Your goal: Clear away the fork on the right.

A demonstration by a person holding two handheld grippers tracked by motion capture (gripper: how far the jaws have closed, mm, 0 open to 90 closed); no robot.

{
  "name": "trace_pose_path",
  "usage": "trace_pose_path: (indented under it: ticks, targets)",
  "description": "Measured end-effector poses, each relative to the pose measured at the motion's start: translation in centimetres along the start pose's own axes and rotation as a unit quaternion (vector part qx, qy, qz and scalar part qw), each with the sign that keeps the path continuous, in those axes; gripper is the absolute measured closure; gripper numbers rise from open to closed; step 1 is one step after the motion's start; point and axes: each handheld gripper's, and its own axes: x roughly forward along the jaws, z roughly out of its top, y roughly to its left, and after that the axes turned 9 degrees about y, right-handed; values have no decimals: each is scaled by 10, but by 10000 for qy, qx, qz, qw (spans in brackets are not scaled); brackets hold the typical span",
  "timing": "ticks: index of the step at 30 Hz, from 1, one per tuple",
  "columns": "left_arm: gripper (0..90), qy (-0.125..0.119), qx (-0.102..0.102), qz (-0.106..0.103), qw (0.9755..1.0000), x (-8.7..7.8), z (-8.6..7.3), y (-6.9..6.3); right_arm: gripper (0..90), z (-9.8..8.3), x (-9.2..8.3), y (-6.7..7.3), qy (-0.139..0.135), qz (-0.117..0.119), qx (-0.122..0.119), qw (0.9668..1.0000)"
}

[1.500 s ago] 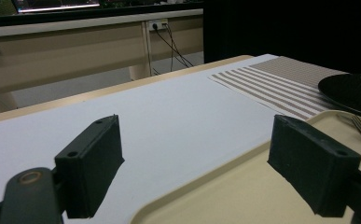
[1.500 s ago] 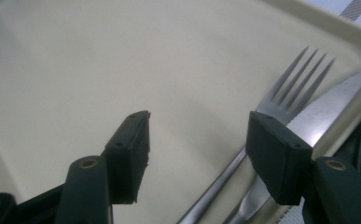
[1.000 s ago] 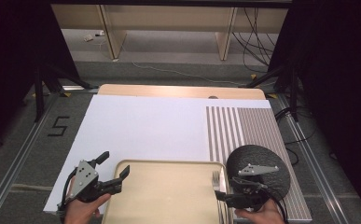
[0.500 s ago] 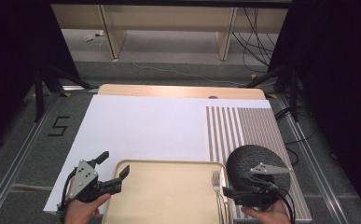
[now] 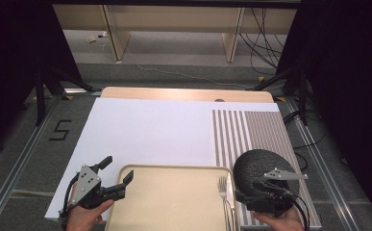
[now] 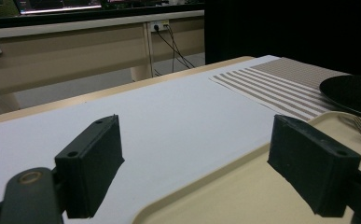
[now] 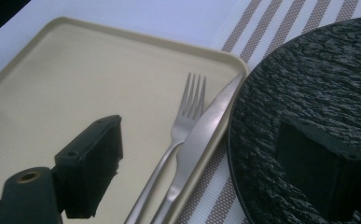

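Tray [image 5: 174, 202], beige and the broadest thing here, is lying at the bottom centre of the high view on the white table [image 5: 150, 130]. Right of it, the black plate [image 5: 258, 166] is sitting on the striped placemat [image 5: 251, 130], overlapping the tray's edge. A fork [image 7: 185, 123] and knife [image 7: 206, 126] are lying side by side by that edge, likely for easy pickup. The right tool [image 7: 206, 163] is hovering over them, jaws just spreading, nothing between. The left tool [image 6: 211, 172] is standing spread astride the tray's corner, perhaps to steady it.
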Motion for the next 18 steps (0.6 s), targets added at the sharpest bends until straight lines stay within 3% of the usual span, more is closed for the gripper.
trace_pose_path:
  ticks: [5,6,18]
  targets:
    - [171,9,-17,7,10000,0,0,1,161,-2,-4,-3,52,-65,156,9998]
    - [171,7,-18,9,10000,0,0,1,159,-2,-4,-5,3,-114,93,9999]
    - [171,23,0,37,10000,0,0,0,159,-9,-16,-21,-239,-131,410,9988]
